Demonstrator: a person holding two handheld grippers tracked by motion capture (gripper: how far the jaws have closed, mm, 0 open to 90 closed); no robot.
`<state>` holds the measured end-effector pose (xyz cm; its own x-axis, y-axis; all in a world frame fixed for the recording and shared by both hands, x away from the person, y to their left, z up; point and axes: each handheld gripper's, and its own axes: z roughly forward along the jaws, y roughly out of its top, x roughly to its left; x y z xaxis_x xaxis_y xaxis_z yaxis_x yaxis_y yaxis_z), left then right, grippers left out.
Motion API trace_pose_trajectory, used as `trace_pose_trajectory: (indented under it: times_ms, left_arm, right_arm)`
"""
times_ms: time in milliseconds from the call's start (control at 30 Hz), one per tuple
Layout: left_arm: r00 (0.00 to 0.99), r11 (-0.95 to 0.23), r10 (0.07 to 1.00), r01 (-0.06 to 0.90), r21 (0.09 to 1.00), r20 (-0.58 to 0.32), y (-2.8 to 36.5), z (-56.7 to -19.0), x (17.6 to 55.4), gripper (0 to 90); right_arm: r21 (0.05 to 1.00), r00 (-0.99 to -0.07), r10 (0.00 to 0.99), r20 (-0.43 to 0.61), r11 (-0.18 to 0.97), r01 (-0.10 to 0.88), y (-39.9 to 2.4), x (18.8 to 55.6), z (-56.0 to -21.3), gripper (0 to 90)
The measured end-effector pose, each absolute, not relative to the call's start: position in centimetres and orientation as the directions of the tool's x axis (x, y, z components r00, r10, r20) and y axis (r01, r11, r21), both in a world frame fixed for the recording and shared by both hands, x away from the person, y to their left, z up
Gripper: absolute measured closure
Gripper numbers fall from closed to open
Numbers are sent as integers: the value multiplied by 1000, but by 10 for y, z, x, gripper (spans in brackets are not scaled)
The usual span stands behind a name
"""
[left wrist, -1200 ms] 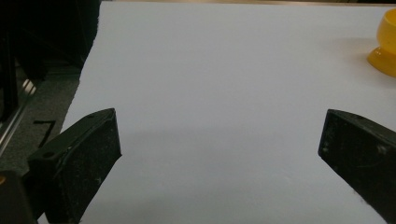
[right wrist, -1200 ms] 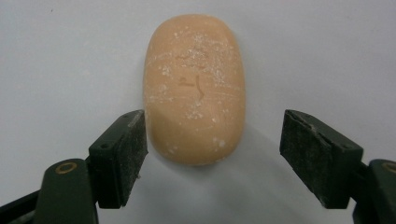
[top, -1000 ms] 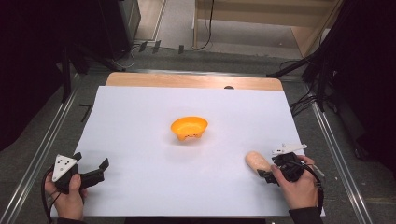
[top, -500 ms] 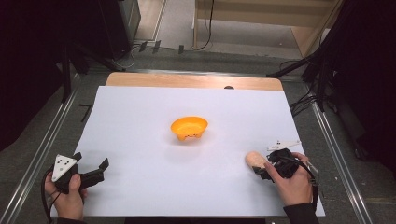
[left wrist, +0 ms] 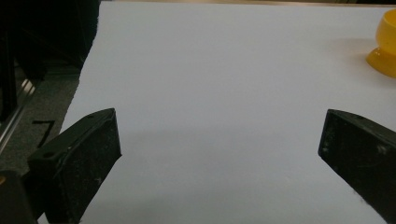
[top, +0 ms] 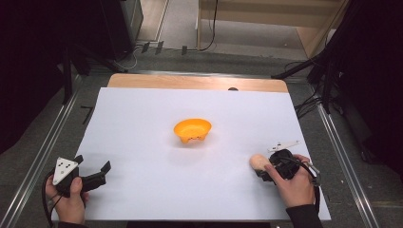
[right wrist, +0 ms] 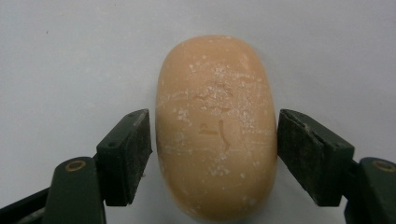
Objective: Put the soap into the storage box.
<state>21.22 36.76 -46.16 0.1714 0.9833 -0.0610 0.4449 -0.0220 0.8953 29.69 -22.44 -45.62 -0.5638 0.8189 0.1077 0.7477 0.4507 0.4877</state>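
Observation:
A tan oval bar of soap lies on the white table cover at the front right. In the right gripper view the soap sits between the two black pads, and each pad touches one of its sides. My right gripper is shut on it, low on the table. An orange bowl stands on small feet at the table's middle; it also shows at the right edge of the left gripper view. My left gripper rests at the front left, jaws wide open with nothing between them.
A white sheet covers the table, with a wooden strip bare along the far edge. Metal rails run down both sides. Dark stands and cables crowd the floor beyond the right far corner.
My right gripper has slid left and toward the front, and its jaws now sit around the soap. The left gripper and the bowl have not moved.

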Motion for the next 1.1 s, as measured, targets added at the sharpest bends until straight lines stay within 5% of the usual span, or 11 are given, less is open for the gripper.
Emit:
trace_pose_trajectory:
  times_ms: [1100]
  left_arm:
    - [175,-26,983,443,896,-58,367,-462,212,0]
  right_arm:
    - [443,-571,820,47,495,747,-216,298,-460,330]
